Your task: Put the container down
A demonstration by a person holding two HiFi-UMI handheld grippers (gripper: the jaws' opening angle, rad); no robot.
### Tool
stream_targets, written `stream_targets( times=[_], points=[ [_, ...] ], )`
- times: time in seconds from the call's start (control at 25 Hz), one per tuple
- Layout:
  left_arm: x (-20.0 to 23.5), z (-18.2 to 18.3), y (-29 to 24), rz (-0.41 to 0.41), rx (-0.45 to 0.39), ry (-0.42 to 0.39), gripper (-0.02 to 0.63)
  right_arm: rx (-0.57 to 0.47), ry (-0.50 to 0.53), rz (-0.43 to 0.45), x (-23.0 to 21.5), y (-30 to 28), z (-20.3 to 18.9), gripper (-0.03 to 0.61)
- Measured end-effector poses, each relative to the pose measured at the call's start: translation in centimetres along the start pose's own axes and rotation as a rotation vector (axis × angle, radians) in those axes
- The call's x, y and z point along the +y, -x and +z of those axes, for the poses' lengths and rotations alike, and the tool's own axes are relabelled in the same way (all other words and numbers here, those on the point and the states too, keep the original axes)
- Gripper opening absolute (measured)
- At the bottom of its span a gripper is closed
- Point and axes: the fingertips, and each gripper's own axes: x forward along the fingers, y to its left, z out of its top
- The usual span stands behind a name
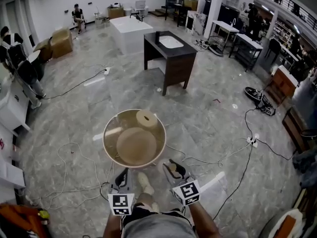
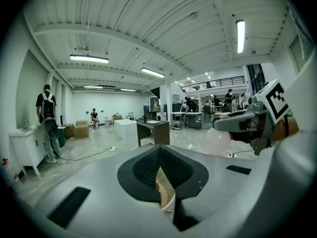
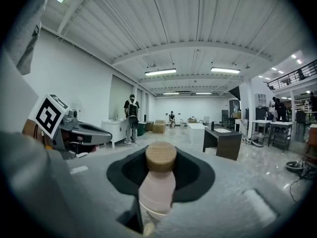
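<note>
The container is a small pale pink bottle (image 3: pixel 157 190) with a round cork-coloured cap (image 3: pixel 161 156). It stands between the jaws of my right gripper (image 3: pixel 159 182), which is shut on its body. The left gripper view shows the bottle (image 2: pixel 216 140) from the side, under the right gripper's fingers (image 2: pixel 237 123). In the head view my right gripper (image 1: pixel 174 170) and left gripper (image 1: pixel 122 176) are held side by side above the floor, close to my body. My left gripper (image 2: pixel 164 185) has its jaws nearly together, with a thin beige piece (image 2: pixel 166 195) in the slot between them.
A large round see-through tub (image 1: pixel 105 138) with a wooden disc inside sits just ahead of both grippers. My shoe (image 1: pixel 145 182) shows between them. Cables (image 1: pixel 74 152) and a power strip (image 1: pixel 252 141) lie on the floor. Farther off stand a dark sink cabinet (image 1: pixel 171 58) and a white block (image 1: pixel 130 31).
</note>
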Motion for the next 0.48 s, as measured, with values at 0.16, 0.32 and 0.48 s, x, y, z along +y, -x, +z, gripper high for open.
stream_targets(
  times=[0.16, 0.32, 0.48],
  points=[
    [1.4, 0.5, -3.3, -0.006, 0.0, -0.001, 0.017, -0.006, 0.002, 0.001, -1.6, -2.8, 0.5, 0.12],
    [3.0, 1.1, -6.8, -0.014, 0.006, 0.0, 0.017, 0.005, 0.0, 0.003, -3.5, -6.2, 0.7, 0.12],
    [4.9, 1.6, -10.5, -0.01, 0.02, 0.01, 0.017, 0.015, -0.004, 0.012, -5.5, -10.1, 1.3, 0.12]
  ],
)
